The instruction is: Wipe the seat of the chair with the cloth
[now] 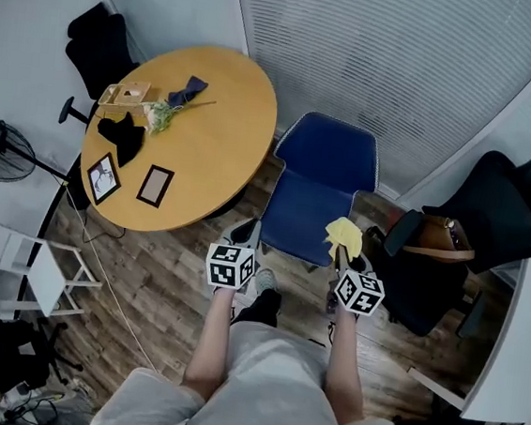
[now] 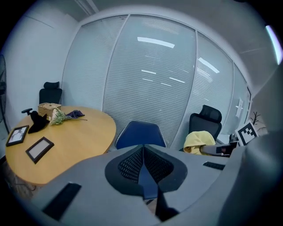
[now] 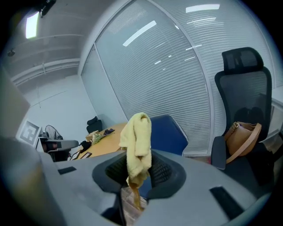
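Blue chair seat (image 1: 308, 216) ahead; right hand-held gripper (image 3: 132, 174) clamps cloth (image 3: 137, 141), left hand-held gripper (image 2: 143, 165) closed.

Even cool light, fisheye-warped edges

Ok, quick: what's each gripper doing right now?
Left gripper: shut, nothing between its jaws.
Right gripper: shut on the yellow cloth.

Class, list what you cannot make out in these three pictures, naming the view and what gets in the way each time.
- Head view: the front corners of the seat of the blue chair, behind the left gripper, the right gripper and the yellow cloth.
- Left gripper view: the seat, behind that gripper's own body; only the backrest shows.
- Head view: what the frames on the table hold, too small.
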